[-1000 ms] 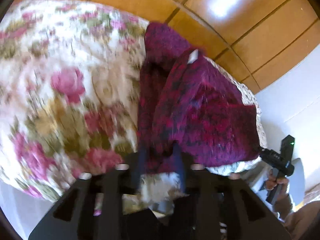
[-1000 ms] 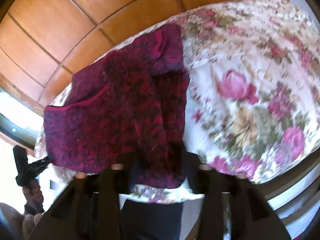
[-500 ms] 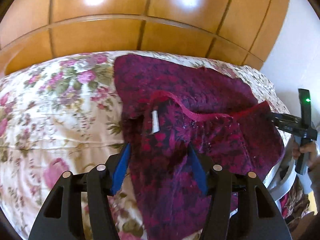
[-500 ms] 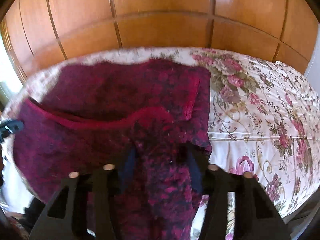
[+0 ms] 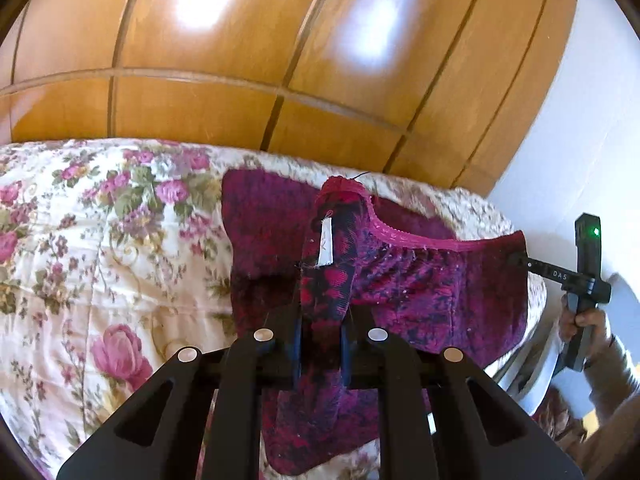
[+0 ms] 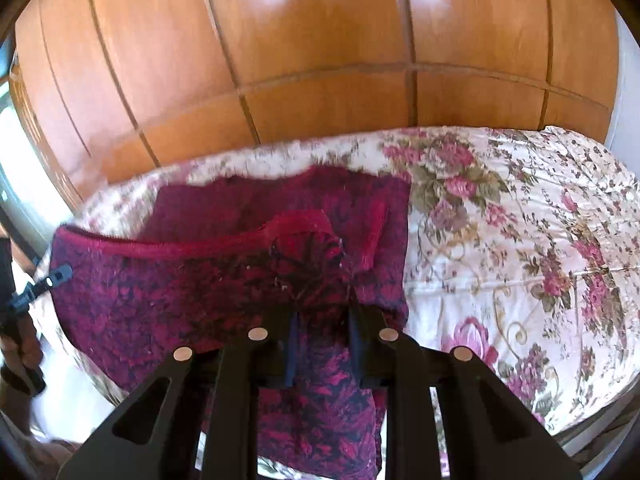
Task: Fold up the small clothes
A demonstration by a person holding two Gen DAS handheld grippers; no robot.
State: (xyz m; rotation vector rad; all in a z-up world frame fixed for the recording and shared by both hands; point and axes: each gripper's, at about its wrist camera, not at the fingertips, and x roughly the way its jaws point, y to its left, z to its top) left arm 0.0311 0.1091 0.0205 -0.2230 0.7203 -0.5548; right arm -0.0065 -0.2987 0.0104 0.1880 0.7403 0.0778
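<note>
Garment (image 5: pixel 420 292), magenta with dark blotches and a red lace trim, lies on the floral bedspread (image 5: pixel 100 248) near the edge that runs along the wooden panelling (image 5: pixel 240 60). Part of it rests flat on the bedspread; the near part is lifted off it and stretched between the two tools.

Left gripper (image 5: pixel 320 344): jaws closing, a bunched fold of the garment between them, the pads pressing on the cloth. A white label (image 5: pixel 325 246) stands on the raised fold just beyond the jaws; its print is too small to read. The fingertips themselves are buried in the fabric, so their exact contact is hard to make out.

Right gripper (image 6: pixel 320 344): jaws closing likewise, with garment cloth pinched between the pads. Dark loose threads (image 6: pixel 304 264) cross the fold just ahead of the jaws. The cloth hanging below the jaws is cut off by the gripper body.

In the left wrist view the right gripper shows at the far corner of the garment, held by a hand (image 5: pixel 584 316); a green light is lit on its body. In the right wrist view only the tip of the left gripper shows at the garment's opposite corner, the rest cut by the frame edge.

Right wrist view is slightly blurred, the panelling especially
</note>
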